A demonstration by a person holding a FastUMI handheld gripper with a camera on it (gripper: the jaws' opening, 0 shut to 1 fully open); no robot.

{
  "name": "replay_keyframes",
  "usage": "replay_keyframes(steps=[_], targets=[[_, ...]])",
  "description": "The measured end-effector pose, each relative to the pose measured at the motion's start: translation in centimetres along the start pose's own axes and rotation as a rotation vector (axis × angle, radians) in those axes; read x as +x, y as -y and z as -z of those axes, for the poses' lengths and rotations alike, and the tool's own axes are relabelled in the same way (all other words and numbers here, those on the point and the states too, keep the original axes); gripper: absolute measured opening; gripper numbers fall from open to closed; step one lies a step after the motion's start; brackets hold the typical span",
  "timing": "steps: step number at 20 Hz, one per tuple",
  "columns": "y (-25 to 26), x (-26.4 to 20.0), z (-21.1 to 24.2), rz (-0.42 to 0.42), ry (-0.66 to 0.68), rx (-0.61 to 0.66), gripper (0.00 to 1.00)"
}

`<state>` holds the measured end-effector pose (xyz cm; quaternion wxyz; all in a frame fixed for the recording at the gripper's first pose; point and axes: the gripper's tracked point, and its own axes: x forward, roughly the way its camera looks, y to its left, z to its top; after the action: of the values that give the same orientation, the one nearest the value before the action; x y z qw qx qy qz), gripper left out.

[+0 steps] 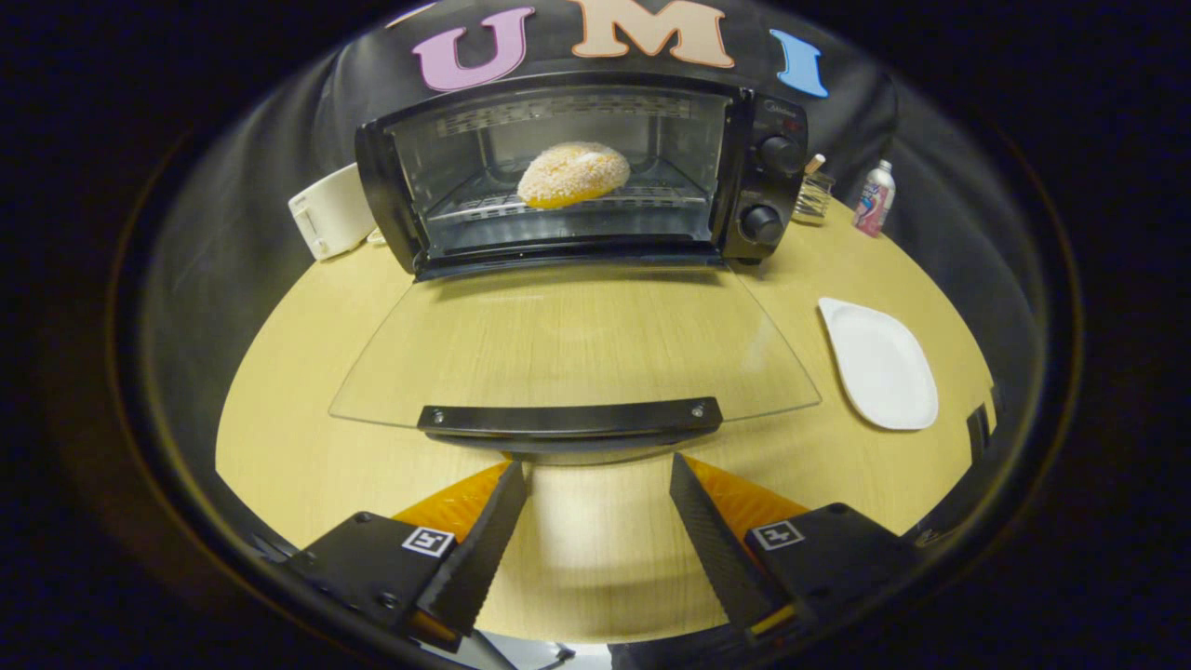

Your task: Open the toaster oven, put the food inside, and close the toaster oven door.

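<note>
Toaster oven [577, 167] is seen at 12 o'clock on the bench [279, 409], its glass door [577, 344] folded flat and one bun [572, 174] lying on its rack. The tool [598, 484] is held open and empty just short of the door handle [569, 419]; one white plate [879, 363] is seen at 2 o'clock.

A white plate [879, 361] is placed on the table [298, 409]. A bottle [875, 198], a glass holder [813, 195] and a white box [330, 212] are positioned at the rear.

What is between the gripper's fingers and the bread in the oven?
In the gripper view, the open gripper sits just short of the door handle. Beyond it lies the lowered glass door, then the wire rack holding the bread.
</note>
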<state>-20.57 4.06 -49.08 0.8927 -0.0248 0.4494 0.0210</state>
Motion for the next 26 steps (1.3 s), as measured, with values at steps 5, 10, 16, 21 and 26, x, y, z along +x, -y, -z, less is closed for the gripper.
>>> replay_keyframes(steps=[5, 10, 16, 21, 26], targets=[[0.1, -0.9, -1.0, 0.002, 0.025, -0.037, 1.0], [-0.3, -3.0, -3.9, -0.019, 0.091, -0.049, 0.99], [-1.6, -4.2, -11.0, -0.05, 0.222, 0.032, 0.99], [-2.5, -3.1, -15.5, -0.064, 0.271, 0.056, 0.99], [-2.7, -2.1, -19.1, -0.075, 0.316, 0.098, 0.99]])
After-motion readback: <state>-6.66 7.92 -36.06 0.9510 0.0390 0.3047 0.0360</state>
